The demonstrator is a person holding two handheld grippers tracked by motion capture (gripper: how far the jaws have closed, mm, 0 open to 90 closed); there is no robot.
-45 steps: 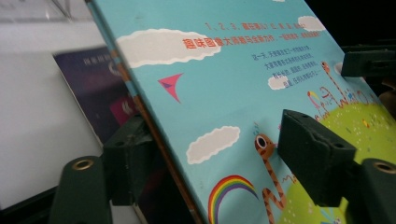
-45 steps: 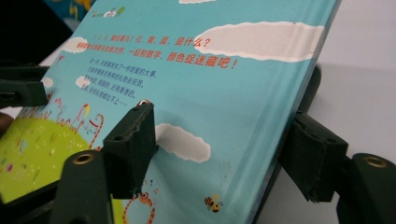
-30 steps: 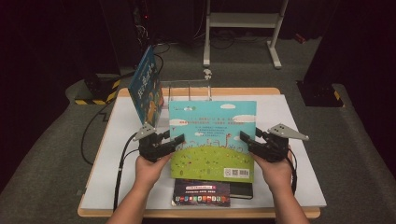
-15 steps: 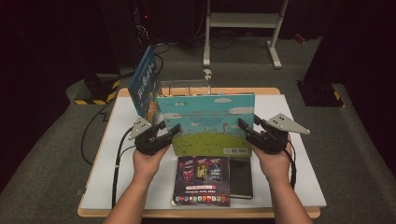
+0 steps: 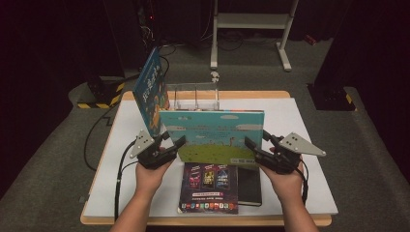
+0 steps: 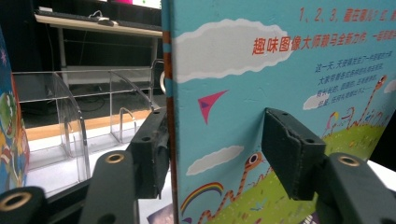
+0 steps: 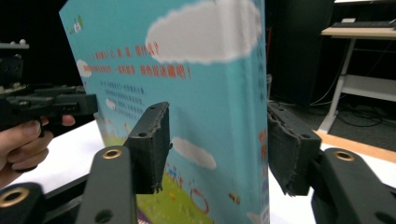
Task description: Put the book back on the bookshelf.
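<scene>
Blue picture book [image 5: 212, 135] now upright, two claws.

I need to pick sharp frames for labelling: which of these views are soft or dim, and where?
High view: white table top is well lit, room behind falls to black, detail is coarse. Left gripper view: the sky-blue picture book has readable print, but the black fingers near the lens are soft. Right gripper view: the book cover is blurred, its red print smeared.

The standing book [image 5: 212, 135] hides the clear rack's [image 5: 196, 98] base. The black notebook [image 5: 249, 186] lies partly under the booklet [image 5: 209, 187]; cover lettering is too small to read.
</scene>
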